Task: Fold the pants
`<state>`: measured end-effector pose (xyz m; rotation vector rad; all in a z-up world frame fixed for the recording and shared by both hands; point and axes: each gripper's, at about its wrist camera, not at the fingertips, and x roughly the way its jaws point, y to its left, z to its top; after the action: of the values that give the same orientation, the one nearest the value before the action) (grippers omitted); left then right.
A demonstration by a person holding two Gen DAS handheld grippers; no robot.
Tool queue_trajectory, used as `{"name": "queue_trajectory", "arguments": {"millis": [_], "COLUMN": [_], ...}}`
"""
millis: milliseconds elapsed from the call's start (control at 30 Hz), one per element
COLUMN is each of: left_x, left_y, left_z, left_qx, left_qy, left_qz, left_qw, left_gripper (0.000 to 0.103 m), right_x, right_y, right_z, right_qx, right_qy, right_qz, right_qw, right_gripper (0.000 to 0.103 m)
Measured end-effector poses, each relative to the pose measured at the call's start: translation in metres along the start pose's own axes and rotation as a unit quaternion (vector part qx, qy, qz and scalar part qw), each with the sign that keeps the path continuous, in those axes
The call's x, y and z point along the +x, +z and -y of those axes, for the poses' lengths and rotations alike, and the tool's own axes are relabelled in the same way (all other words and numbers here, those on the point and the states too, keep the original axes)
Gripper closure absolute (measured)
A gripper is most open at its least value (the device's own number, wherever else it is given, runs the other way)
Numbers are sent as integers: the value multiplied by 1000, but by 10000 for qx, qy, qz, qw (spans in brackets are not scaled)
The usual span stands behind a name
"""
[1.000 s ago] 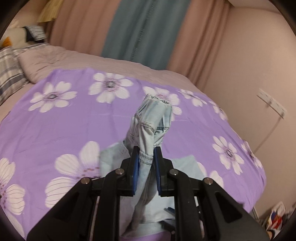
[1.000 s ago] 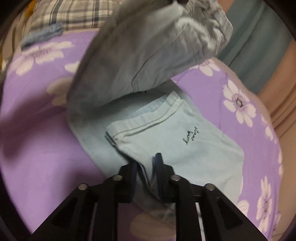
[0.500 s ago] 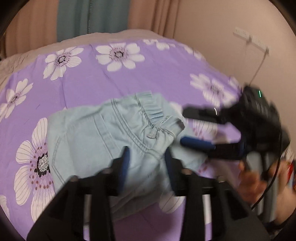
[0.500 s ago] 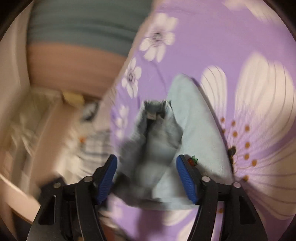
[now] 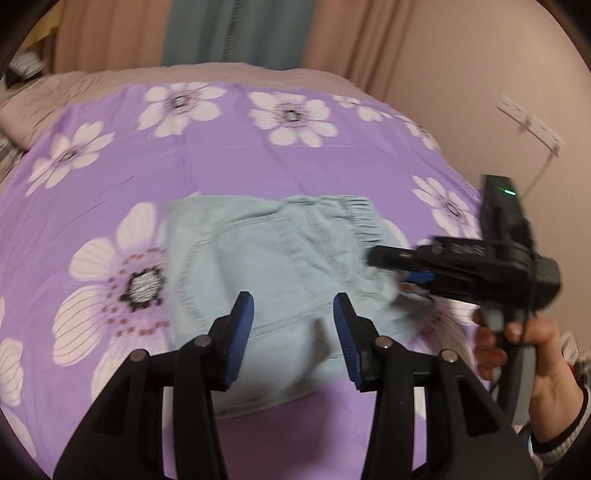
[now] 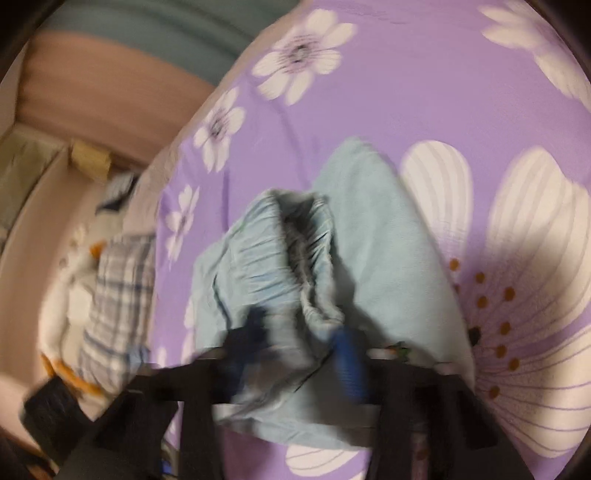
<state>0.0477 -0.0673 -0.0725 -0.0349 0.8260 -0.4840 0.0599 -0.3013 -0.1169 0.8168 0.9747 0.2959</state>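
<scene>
1. The left wrist view shows the folded light-blue denim pants (image 5: 280, 266) whole, lying flat on the purple bedsheet with white flowers (image 5: 221, 162), gathered elastic waistband at the far right.
2. That view alone shows the person's right hand (image 5: 517, 354) holding the right gripper (image 5: 402, 273) at the pants' right edge, and the pink and teal curtains (image 5: 236, 33) beyond the bed.
3. The left gripper (image 5: 293, 317) hangs released above the near part of the pants; its jaws have just been opening, with nothing pinched between the blue pads.
4. The blurred right wrist view shows the waistband opening up close, bunched between the right gripper's closing jaws; whether the pads press on it I cannot tell.
5. Only this view shows a plaid pillow (image 6: 114, 295) at the left.
</scene>
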Motion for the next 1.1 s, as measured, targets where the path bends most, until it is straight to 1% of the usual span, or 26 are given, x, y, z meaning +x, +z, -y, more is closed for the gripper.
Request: {"name": "queue_trajectory", "arguments": {"millis": [33,100,133,200,267,300,333,367,400,467,500,533,567,633,667,700,733,800,833,867,900,933,1000,1100], "left_x": [-1,-2,-3,-5,-4,-2,1,4,7,11,13,16,18,22,26,33,37,53,58,66,70,75,91,111], "left_y": [1,2,2,3,2,2,3,4,4,7,9,11,15,26,31,39,43,55,60,64,67,69,70,67], "left_z": [-5,-16,-20,-26,-30,-32,-33,-34,-35,-40,-42,-44,-46,-49,-51,-55,-57,-61,-62,-64,-65,-67,-72,-80], "left_qx": [-87,-269,-321,-412,-498,-524,-545,-561,-592,-695,-732,-759,-767,-790,-833,-887,-927,-1009,-1016,-1021,-1001,-990,-1028,-1045], "left_qy": [31,96,135,165,156,155,170,185,201,164,117,95,90,26,-31,-161,-225,-305,-329,-305,-342,-354,-255,-175], "left_qz": [-7,-11,-7,10,5,-14,-50,-80,-116,-178,-209,-231,-236,-191,-177,-202,-228,-307,-338,-354,-382,-432,-642,-867], "left_qw": [10000,9996,9994,9990,9986,9985,9984,9982,9980,9973,9970,9968,9967,9967,9964,9957,9952,9940,9937,9937,9936,9935,9923,9906], "left_gripper": [58,57,56,54,51,49,49,49,49,49,49,49,49,49,51,51,53,79,84,90,93,93,94,94], "right_x": [-3,-13,-18,-29,-38,-38,-34,-23,-18,-22,-26,-30,-36,-49,-57,-61,-60,-49,-39,-24,-16,-1,16,41], "right_y": [-1,-2,-1,6,13,14,17,17,16,14,13,11,10,6,2,-1,-8,-18,-24,-33,-37,-44,-50,-62], "right_z": [-6,-15,-17,-14,-1,4,13,26,33,38,35,32,25,9,-3,-14,-31,-51,-62,-76,-81,-88,-93,-88], "right_qx": [-191,-482,-511,-375,-214,-172,-120,31,147,200,151,89,-67,-441,-711,-988,-1436,-1987,-2278,-2612,-2748,-2921,-3021,-3163], "right_qy": [-55,8,38,94,-56,-122,-191,-352,-524,-530,-606,-708,-870,-961,-1020,-1035,-901,-603,-512,-453,-418,-381,-349,-562], "right_qz": [95,309,408,644,854,840,647,308,205,275,365,434,603,922,1134,1241,1250,1032,855,688,602,404,189,-200], "right_qw": [9998,9984,9979,9972,9961,9962,9977,9989,9983,9980,9974,9965,9944,9901,9857,9819,9776,9727,9686,9618,9587,9548,9525,9468], "right_gripper": [73,75,76,76,76,76,76,76,74,66,58,53,53,53,53,53,53,53,57,63,74,78,79,79]}}
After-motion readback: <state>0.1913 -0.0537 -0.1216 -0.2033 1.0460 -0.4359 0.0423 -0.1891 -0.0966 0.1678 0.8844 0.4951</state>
